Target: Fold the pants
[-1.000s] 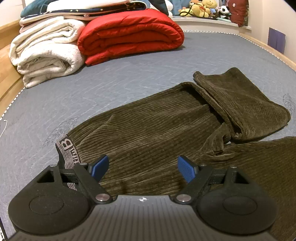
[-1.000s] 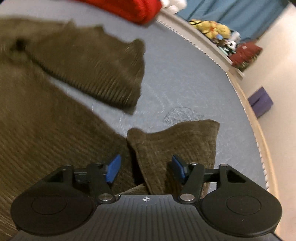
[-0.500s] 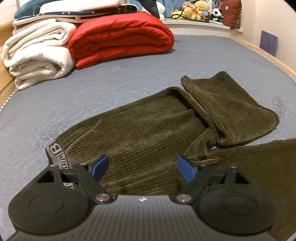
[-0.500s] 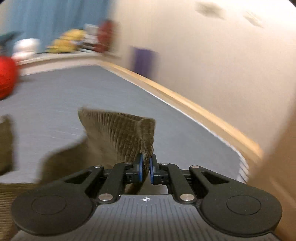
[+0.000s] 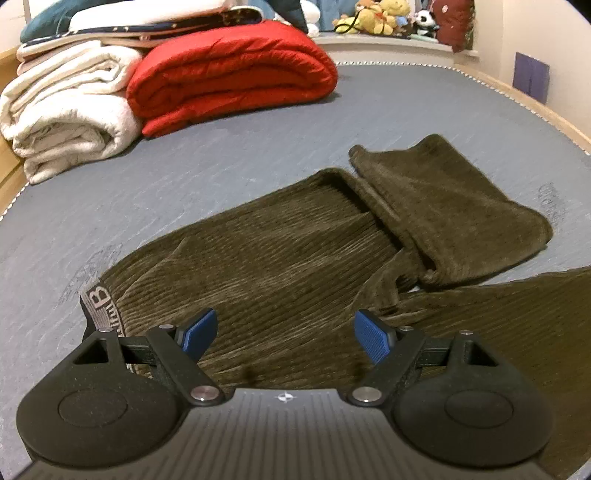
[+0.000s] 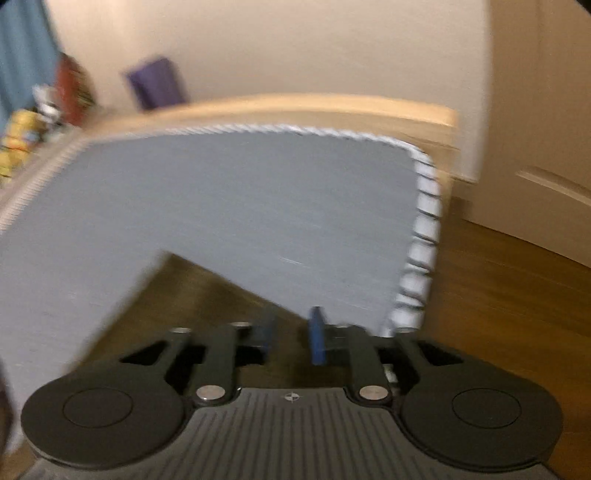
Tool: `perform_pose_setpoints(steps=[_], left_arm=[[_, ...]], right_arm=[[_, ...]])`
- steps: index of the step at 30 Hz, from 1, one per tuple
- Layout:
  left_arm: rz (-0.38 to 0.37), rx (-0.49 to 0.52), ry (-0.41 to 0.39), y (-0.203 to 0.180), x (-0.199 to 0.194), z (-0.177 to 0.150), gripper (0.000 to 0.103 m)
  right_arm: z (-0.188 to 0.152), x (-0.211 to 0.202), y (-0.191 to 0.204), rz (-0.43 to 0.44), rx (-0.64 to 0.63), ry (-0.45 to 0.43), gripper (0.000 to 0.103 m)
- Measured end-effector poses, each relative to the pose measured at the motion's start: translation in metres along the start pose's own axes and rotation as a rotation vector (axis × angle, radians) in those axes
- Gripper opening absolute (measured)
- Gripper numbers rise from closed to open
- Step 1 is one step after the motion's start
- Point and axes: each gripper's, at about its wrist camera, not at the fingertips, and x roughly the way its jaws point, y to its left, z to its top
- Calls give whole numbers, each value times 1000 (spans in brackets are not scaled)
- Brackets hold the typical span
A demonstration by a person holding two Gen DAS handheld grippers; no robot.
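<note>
Left fingers (image 5: 284,334) wide over waistband end of pants (image 5: 295,266) mid-mattress (image 5: 221,166), right fingers (image 6: 290,338) just opened off leg near corner; flatten leg before folding.

A grey mattress (image 5: 258,155) fills the left wrist view, and at about ten o'clock on it a rolled white blanket (image 5: 70,114) lies touching a folded red quilt (image 5: 229,77) at eleven to twelve o'clock. Stuffed toys (image 5: 380,16) sit on a ledge at one o'clock, with a purple box (image 5: 530,76) at two o'clock against the wall. The blurred right wrist view shows the mattress corner, a wooden floor (image 6: 517,295) at three to four o'clock and a white door (image 6: 546,147) at two o'clock.
</note>
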Motion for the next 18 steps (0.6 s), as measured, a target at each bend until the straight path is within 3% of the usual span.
perform_pose_setpoints(steps=[5, 9, 13, 16, 18], left_arm=[[35, 3, 21, 11, 11, -6, 86], [57, -1, 30, 22, 16, -9, 86], [67, -5, 34, 33, 19, -9, 86], [78, -17, 38, 40, 22, -8, 86], [81, -24, 43, 44, 24, -6, 86]], right_arm=[[-6, 30, 65, 153, -120, 9, 49], [-16, 50, 106, 217, -166, 46, 62], [-19, 77, 135, 203, -228, 80, 65], [-21, 98, 147, 135, -231, 106, 68], [-27, 109, 155, 86, -293, 78, 69]])
